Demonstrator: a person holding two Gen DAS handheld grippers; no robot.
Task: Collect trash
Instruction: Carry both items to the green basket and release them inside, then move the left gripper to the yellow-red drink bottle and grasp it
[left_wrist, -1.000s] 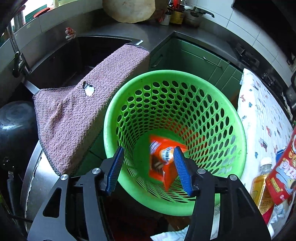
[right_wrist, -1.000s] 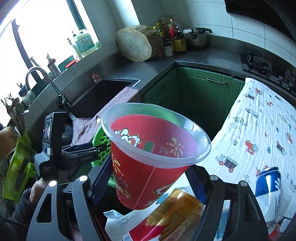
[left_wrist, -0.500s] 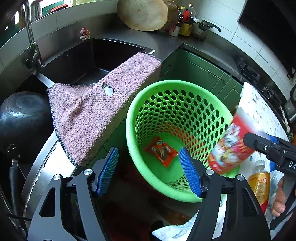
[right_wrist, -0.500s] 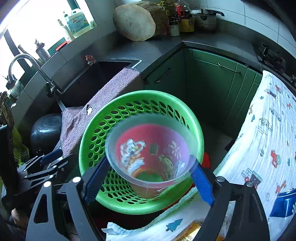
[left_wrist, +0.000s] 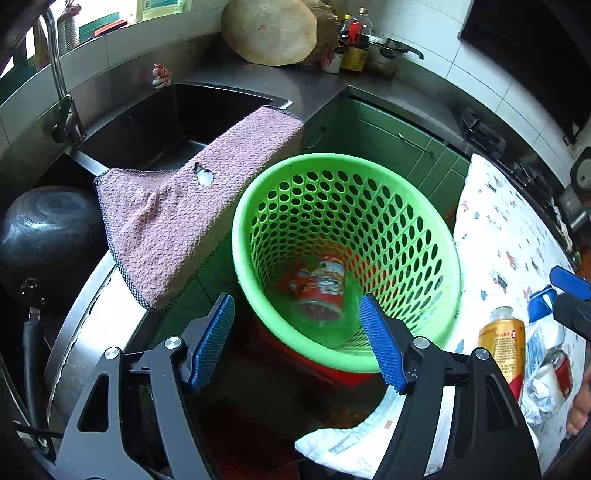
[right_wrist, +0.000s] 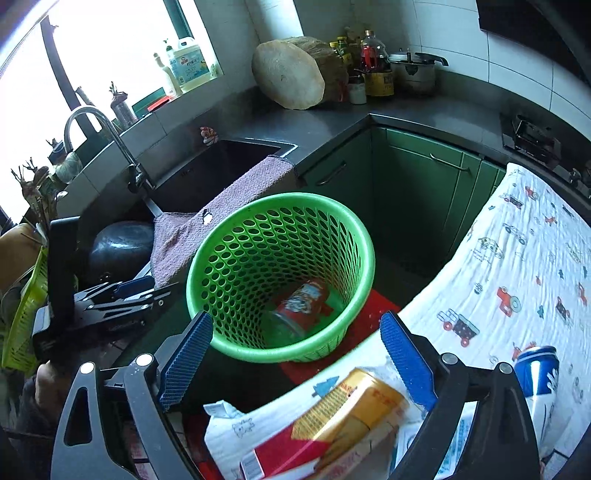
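Right gripper (right_wrist: 295, 350): jaws wide apart, just been opening, nothing between the pads. It hangs over the near rim of the green perforated basket (right_wrist: 236, 332), pointing steeply down. The red noodle cup (right_wrist: 301, 301) it let go of lies on its side on the basket floor, mouth toward the camera, below and beyond the fingertips, clear of both pads.

Left gripper (left_wrist: 297, 341): also open, jaws have just been widening, nothing held. It sits over the same basket's (left_wrist: 332, 360) near rim from the sink side. In the left wrist view the cup (left_wrist: 323, 290) lies at the bottom between and beyond the two blue pads, partly over an orange snack wrapper (left_wrist: 291, 278) on the basket floor.

Outward from there: on the printed cloth (right_wrist: 517, 258) just under the right gripper lie a yellow bottle (right_wrist: 354, 406) and crumpled white wrappers (right_wrist: 236, 428); a blue-and-white can (right_wrist: 537, 369) lies further right on the cloth. Left of the basket a pink towel (left_wrist: 184, 214) with a small hole drapes over the sink edge (left_wrist: 177, 114), touching or nearly touching the basket rim, can't tell which. A dark wok (left_wrist: 40, 229) sits beside the towel. The right gripper's blue tip (left_wrist: 569, 278) shows at the right edge of the left wrist view.
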